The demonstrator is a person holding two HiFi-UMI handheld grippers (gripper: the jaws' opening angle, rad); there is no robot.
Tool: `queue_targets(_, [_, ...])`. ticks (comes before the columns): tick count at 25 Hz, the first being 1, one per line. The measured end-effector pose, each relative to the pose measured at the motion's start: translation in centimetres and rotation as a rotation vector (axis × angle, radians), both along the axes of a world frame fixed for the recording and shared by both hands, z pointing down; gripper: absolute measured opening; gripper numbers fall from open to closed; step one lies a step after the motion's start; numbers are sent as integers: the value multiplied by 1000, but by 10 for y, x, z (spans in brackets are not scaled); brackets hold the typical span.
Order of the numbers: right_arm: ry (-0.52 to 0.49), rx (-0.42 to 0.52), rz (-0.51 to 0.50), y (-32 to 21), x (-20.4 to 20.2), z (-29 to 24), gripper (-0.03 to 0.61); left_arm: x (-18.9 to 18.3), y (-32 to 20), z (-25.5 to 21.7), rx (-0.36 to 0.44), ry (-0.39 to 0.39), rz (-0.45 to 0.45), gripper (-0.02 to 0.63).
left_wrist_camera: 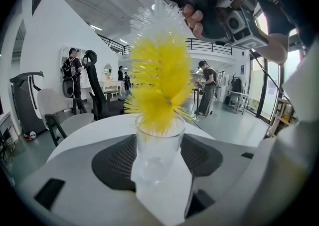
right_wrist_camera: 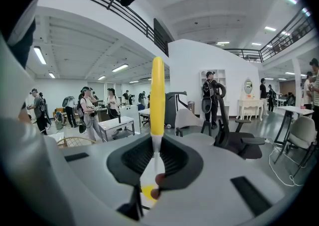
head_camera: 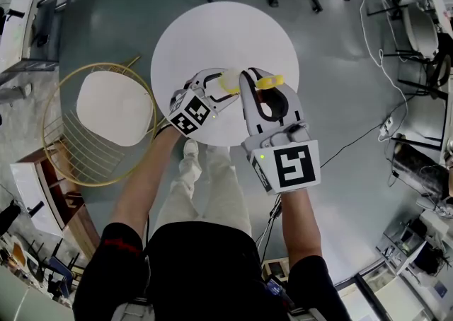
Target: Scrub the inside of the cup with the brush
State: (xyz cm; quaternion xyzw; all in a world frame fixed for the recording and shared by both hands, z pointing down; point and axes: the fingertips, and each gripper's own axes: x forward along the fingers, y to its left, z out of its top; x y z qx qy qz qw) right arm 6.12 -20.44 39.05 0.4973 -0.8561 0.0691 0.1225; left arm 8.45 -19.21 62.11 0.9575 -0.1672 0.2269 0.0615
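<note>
Left gripper [left_wrist_camera: 158,170] is clamped wide on the cup [left_wrist_camera: 155,143], upright between its pads. Right gripper [right_wrist_camera: 155,158] pinches the brush [right_wrist_camera: 157,95] handle, jaws narrow. Yellow bristles [left_wrist_camera: 159,75] enter the cup's mouth, mostly sticking out toward 12 o'clock. Both are over the table's [head_camera: 212,37] 6 o'clock half.

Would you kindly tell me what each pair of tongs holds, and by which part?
The left tongs grip the clear cup by its lower sides; the right tongs grip the brush by the white stem next to its yellow handle.
</note>
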Motion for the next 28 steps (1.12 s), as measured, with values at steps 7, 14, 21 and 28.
queue_targets(7, [-2, 1, 10, 1, 4, -1, 49, 0, 1, -2, -11, -16, -11, 290])
queue_targets(14, [-7, 3, 16, -1, 3, -3, 49, -5, -5, -7, -8, 8, -37, 339])
queue_targets(21, [-8, 17, 29, 0, 6, -13, 49, -12, 0, -23, 10, -1, -30, 337])
queue_targets(28, [-17, 26, 56, 5, 8, -24, 49, -28, 6, -36, 2, -9, -37, 337])
